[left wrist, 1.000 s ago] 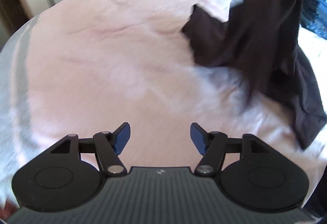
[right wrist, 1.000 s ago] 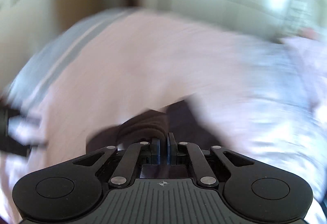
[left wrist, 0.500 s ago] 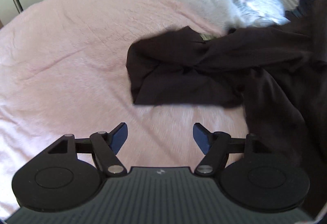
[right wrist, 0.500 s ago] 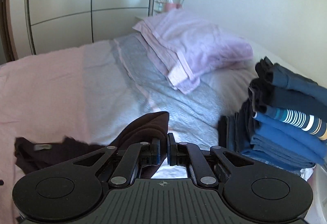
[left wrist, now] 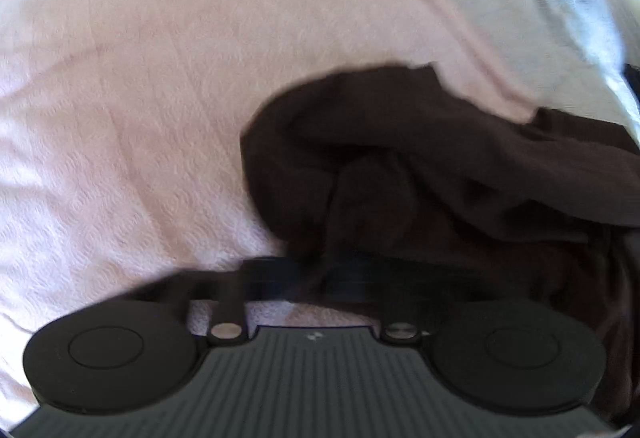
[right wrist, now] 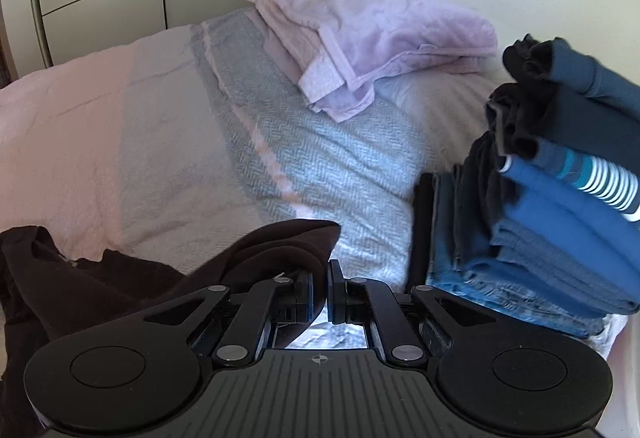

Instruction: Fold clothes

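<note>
A stack of folded blue and navy clothes [right wrist: 560, 198] sits at right, while the crumpled dark brown garment [left wrist: 420, 166], centre frame, lies unfolded, the just-closed left gripper [left wrist: 320, 278] and clamped right gripper [right wrist: 319, 292] pinching its fabric.

One dark brown garment [right wrist: 100, 278], one stack of folded blue clothes [right wrist: 560, 230], one lilac pillow [right wrist: 372, 30], one bed [right wrist: 120, 126].
</note>
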